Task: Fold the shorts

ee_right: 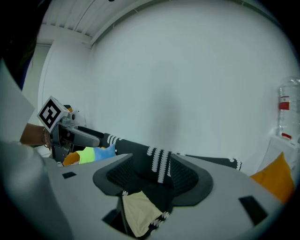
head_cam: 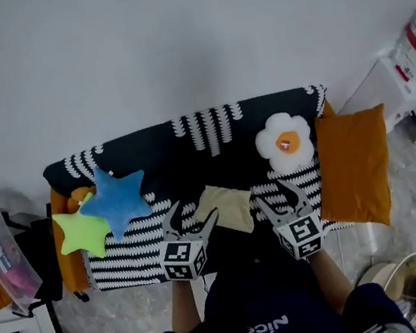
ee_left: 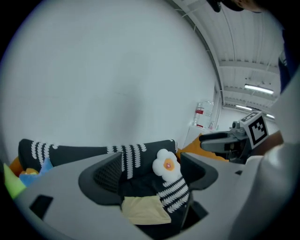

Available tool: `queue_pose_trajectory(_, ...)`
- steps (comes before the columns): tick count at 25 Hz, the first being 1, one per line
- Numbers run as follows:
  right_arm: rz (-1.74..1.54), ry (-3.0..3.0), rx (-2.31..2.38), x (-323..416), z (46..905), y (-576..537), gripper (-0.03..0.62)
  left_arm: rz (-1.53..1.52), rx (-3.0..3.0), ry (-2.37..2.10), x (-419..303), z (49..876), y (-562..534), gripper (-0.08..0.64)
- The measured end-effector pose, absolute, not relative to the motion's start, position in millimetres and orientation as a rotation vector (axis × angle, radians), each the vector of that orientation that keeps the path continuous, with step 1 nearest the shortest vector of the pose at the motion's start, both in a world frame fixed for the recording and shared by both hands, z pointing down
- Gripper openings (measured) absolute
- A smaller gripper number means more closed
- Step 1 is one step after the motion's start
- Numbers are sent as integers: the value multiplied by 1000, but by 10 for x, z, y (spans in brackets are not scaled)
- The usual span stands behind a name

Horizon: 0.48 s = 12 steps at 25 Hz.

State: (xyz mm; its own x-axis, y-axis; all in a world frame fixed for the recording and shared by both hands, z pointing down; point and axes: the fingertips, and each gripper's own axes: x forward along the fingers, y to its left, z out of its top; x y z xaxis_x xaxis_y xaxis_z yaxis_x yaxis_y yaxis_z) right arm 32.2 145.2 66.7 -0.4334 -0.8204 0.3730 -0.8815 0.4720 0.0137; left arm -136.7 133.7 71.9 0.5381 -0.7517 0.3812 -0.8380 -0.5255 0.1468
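I see L gripper [head_cam: 194, 213] & R gripper [head_cam: 276, 193] w/ jaws wide apart, nothing in either, and the cream shorts [head_cam: 228, 206] lying folded on the striped cover [head_cam: 150, 153], approx 2 o'clock from L, 10 o'clock from R.

A sofa [head_cam: 150, 154] draped in a black-and-white throw [head_cam: 223, 137] bears a blue star cushion [head_cam: 116, 200] overlapping a green star cushion [head_cam: 79, 233], folded pale-yellow shorts [head_cam: 227, 204] mid-front, and a fried-egg cushion [head_cam: 285, 142].
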Motion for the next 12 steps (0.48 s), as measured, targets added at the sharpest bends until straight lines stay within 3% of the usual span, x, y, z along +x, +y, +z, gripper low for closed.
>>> queue_pose_trajectory(12,-71,-2500,1642,493,-605,1466,263,203,2650,-1454,-1286,-550,1392,382)
